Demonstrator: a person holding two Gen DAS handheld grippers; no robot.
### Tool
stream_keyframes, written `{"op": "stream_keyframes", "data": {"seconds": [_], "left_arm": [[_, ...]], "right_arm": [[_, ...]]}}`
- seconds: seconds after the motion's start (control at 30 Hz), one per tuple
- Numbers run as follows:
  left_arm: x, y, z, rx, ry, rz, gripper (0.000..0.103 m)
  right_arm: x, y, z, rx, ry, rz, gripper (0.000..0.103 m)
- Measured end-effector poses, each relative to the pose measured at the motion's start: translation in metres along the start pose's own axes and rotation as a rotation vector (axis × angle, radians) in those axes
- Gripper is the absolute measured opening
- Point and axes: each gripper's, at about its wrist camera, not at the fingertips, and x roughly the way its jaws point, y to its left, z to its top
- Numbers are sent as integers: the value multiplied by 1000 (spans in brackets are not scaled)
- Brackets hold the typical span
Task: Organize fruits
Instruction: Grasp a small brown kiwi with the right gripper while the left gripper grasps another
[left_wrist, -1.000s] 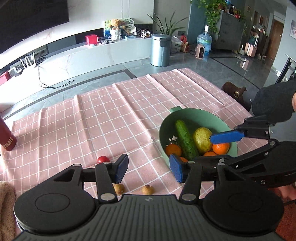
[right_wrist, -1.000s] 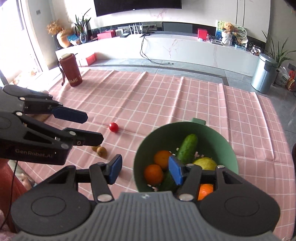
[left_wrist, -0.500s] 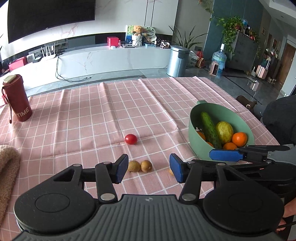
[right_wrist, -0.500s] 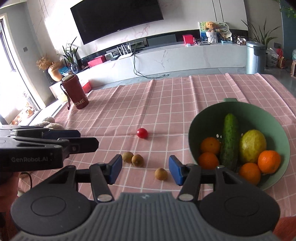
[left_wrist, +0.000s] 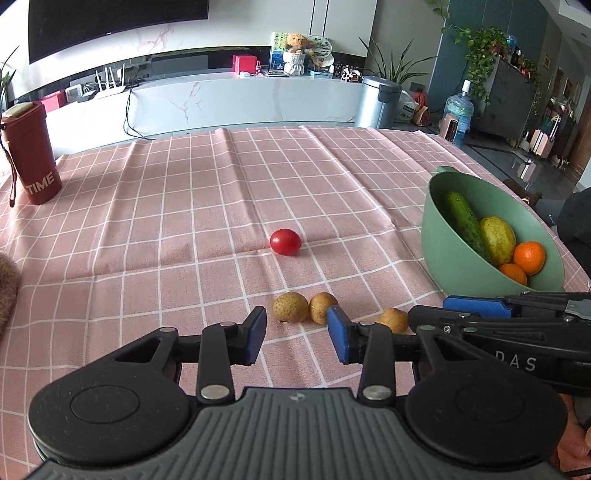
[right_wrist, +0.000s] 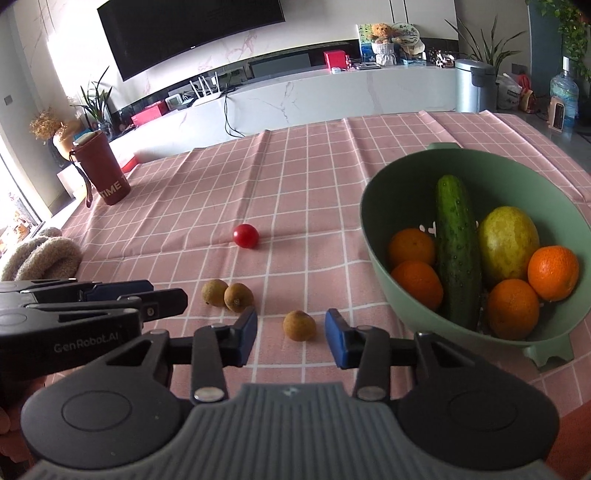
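Three small brown fruits and a red tomato (left_wrist: 285, 242) lie loose on the pink checked cloth. My left gripper (left_wrist: 297, 338) is low over the cloth, jaws closing, with two brown fruits (left_wrist: 290, 306) side by side just beyond its tips and nothing gripped. My right gripper (right_wrist: 290, 338) is also closing, with the third brown fruit (right_wrist: 299, 325) between its blue pads, which stand apart from it. The green bowl (right_wrist: 369, 221) to the right holds a cucumber (right_wrist: 456, 236), a yellow-green fruit and several oranges.
A red flask (left_wrist: 31, 155) marked TIME stands at the far left of the table. A beige fuzzy cloth (right_wrist: 40, 254) lies at the left edge. The two grippers sit close side by side, and the bowl's foot (right_wrist: 546, 354) is right of the right one.
Both grippers have come down toward the table, off the bowl and onto the loose brown fruits. Both pairs of jaws have narrowed.
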Motion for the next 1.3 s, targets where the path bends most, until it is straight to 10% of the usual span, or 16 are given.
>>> {"op": "stream_keyframes", "data": {"seconds": [1.3], "left_arm": [[50,8,8,18,34,-10,39]], "right_arm": [[53,-9,5,112,125,23,20]]}}
